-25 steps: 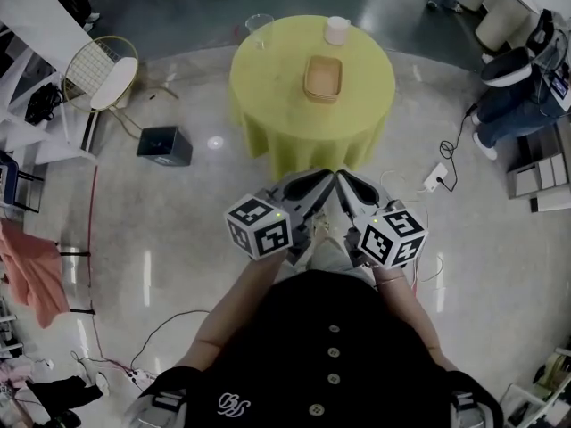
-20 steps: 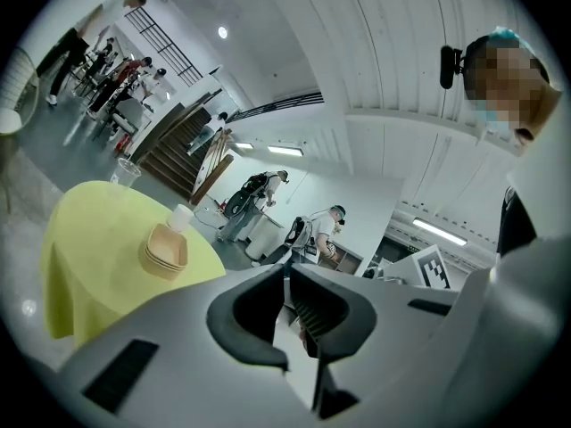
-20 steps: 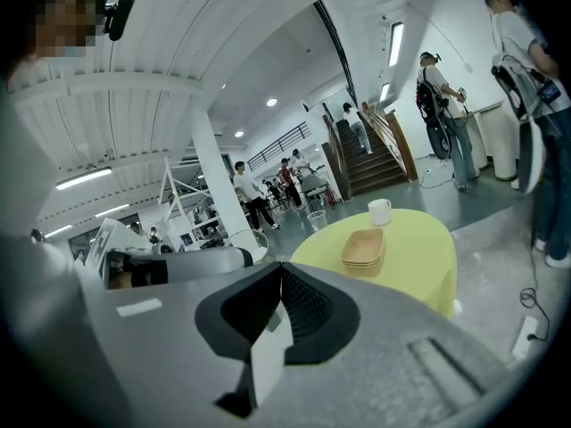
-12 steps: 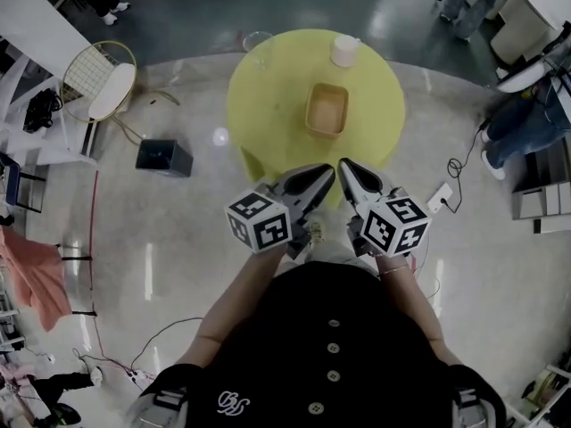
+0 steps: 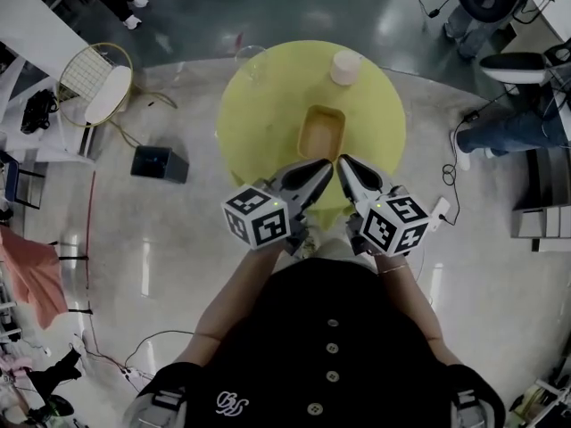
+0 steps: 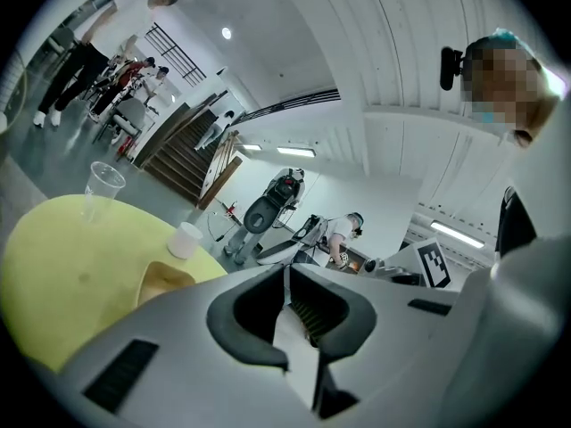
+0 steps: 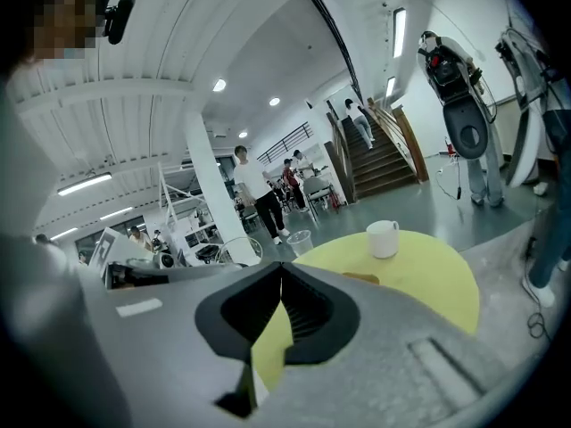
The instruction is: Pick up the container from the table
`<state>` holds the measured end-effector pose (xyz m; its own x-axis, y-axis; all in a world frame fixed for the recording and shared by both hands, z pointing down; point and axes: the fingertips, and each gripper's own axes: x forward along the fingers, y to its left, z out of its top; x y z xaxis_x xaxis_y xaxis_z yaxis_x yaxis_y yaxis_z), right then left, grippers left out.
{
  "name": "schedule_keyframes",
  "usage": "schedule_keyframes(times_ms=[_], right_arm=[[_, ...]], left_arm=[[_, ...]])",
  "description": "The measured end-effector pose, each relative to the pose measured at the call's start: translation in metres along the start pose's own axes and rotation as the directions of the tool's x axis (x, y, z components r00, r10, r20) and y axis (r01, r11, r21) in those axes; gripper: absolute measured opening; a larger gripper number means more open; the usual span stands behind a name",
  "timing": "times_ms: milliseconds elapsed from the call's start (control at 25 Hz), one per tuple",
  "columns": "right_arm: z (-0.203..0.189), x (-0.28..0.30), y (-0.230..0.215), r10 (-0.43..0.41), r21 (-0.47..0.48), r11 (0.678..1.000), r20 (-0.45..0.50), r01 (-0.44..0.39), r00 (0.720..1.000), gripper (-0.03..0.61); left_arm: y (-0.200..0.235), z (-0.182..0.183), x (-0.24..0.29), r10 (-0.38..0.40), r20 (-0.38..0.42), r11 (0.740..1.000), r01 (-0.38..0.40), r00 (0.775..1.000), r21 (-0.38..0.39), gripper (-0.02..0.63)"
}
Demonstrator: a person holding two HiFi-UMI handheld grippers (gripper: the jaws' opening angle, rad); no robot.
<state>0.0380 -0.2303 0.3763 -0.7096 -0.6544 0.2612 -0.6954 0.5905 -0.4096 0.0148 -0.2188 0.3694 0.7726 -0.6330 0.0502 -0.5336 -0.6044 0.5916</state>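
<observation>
A tan rectangular container [image 5: 321,133] lies in the middle of a round table under a yellow cloth [image 5: 259,123]. At the table's far side stand a white mug [image 5: 345,67] and a clear plastic cup [image 5: 252,58]. My left gripper [image 5: 328,168] and right gripper [image 5: 343,163] hover side by side at the table's near edge, both shut and empty, their tips just short of the container. In the left gripper view the container [image 6: 163,281] shows past the shut jaws, with the mug [image 6: 186,240] and cup [image 6: 103,190] behind. The right gripper view shows the mug [image 7: 384,238] and cup [image 7: 301,242].
A black box [image 5: 159,163] sits on the floor left of the table, with a round wire chair [image 5: 96,83] behind it. Cables and a power strip [image 5: 440,210] lie to the right, near a seated person's legs [image 5: 508,127]. People stand in the background.
The table and container have drawn nearer to both grippers as the person walked forward. The jaws stayed shut throughout.
</observation>
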Motion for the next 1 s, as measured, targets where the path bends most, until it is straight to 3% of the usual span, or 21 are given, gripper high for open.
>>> schedule_keyframes(times_ms=[600,1000], right_arm=[[-0.005,0.020,-0.031,0.009,0.062,0.998,-0.035,-0.007,0.999,0.003],[-0.009,0.021,-0.045,-0.038,0.106,0.993,-0.064,0.045,0.997,0.003]], left_arm=[[0.025,0.001,0.023,0.036,-0.005,0.999,-0.036,0.999,-0.038,0.028],[0.053,0.003,0.014,0.120,-0.027,0.990,-0.121,0.992,-0.068,0.028]])
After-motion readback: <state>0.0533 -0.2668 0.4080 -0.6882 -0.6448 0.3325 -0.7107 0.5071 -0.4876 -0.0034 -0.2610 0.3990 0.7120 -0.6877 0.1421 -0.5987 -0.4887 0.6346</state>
